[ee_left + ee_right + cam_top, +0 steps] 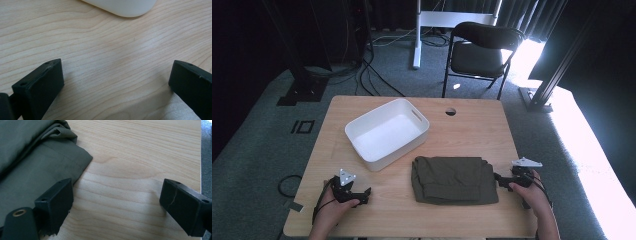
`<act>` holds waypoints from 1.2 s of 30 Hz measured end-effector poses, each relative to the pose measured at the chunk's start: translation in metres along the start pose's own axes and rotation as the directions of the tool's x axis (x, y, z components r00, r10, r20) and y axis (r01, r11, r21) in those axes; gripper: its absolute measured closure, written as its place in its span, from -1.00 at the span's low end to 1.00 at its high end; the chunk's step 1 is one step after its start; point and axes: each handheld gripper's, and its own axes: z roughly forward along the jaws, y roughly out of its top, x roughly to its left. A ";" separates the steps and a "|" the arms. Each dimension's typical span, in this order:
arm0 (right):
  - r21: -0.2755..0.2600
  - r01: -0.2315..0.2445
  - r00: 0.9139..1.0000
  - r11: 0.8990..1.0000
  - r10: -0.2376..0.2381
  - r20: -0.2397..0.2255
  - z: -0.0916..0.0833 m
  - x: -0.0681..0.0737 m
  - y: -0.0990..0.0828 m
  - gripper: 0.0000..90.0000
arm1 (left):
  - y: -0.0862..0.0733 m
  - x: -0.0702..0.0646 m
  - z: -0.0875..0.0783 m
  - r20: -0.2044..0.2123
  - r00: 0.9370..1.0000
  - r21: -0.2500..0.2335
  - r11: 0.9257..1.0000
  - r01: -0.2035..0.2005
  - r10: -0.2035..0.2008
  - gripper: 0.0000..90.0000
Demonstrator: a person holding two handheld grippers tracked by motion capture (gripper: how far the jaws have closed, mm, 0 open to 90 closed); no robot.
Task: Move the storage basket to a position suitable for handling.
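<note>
A folded olive-green garment (454, 179) lies on the wooden table (472, 125), near its front edge and right of the middle. My right gripper (502, 181) rests just off the garment's right side, open, with bare wood between its jaws. In the right gripper view the garment (32, 157) lies at the left, its edge beside the left fingertip (56, 202). My left gripper (366, 192) sits at the front left of the table, open over bare wood. The left gripper view has its jaws wide apart and the white bin's (122, 7) rounded corner at the top.
A white plastic bin (388, 132) with nothing in it stands left of the table's middle, behind the garment. A cable hole (450, 111) is near the back edge. A black folding chair (482, 50) and stand legs are beyond the table. The table's right edge (200, 157) is close to my right gripper.
</note>
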 end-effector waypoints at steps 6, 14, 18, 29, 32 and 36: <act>0.001 0.002 1.000 1.000 -0.002 -0.002 0.001 0.000 0.001 -0.75 | 0.000 0.000 0.000 0.005 1.000 0.000 1.000 -0.002 0.002 -0.98; 0.001 0.010 1.000 1.000 -0.010 -0.009 0.002 -0.002 0.003 -0.75 | 0.002 0.001 0.001 0.029 0.999 0.001 0.999 -0.036 0.036 -0.98; 0.000 0.011 1.000 1.000 -0.011 -0.008 0.004 -0.003 0.005 -0.74 | 0.004 0.001 0.000 0.015 0.998 0.002 0.998 -0.064 0.064 -0.98; 0.006 0.017 1.000 1.000 -0.017 0.005 0.012 -0.007 0.017 -0.74 | 0.007 0.003 -0.003 0.015 0.998 -0.009 0.998 -0.055 0.055 -0.98; -0.004 0.012 1.000 1.000 -0.012 0.002 0.012 -0.007 0.020 -0.74 | 0.009 0.003 -0.004 0.018 0.998 -0.010 0.999 -0.053 0.053 -0.98; -0.031 0.000 1.000 1.000 0.000 0.002 0.010 -0.007 0.030 -0.74 | 0.015 0.005 -0.008 0.015 0.999 -0.033 0.999 -0.037 0.037 -0.98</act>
